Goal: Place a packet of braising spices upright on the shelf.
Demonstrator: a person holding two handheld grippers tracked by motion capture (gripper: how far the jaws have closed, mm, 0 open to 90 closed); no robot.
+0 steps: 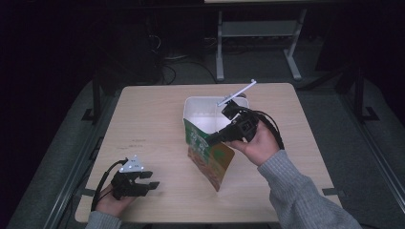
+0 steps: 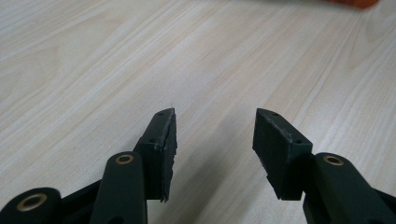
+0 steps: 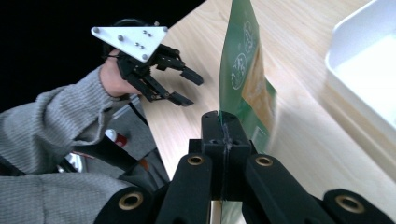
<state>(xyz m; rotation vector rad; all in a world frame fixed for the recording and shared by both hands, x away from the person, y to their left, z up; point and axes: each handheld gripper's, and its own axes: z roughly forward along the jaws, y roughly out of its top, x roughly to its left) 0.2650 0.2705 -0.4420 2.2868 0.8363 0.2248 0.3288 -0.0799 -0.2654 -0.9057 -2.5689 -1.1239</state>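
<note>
Above the wooden table (image 1: 143, 119), the right gripper (image 1: 216, 138) pinches the top edge of one green-and-orange snack pouch (image 1: 210, 160), its jaws clamped tight on the thin film, as the right gripper view confirms (image 3: 223, 122). The pouch hangs just in front of the single white plastic bin (image 1: 191, 107), its lower end near the tabletop and its upper corner overlapping the bin's near rim. Well to the left of the bin, at the table's near edge, the left gripper (image 1: 149, 180) rests with its jaws spread and nothing between them; its own view shows bare wood between the pads (image 2: 280, 154). The risk appears to be the narrow hold: a bag gripped by a sliver of slick film could slide free or swing and catch the bin's rim, dropping outside it. By count: one pouch, one bin, two grippers, one table.
</note>
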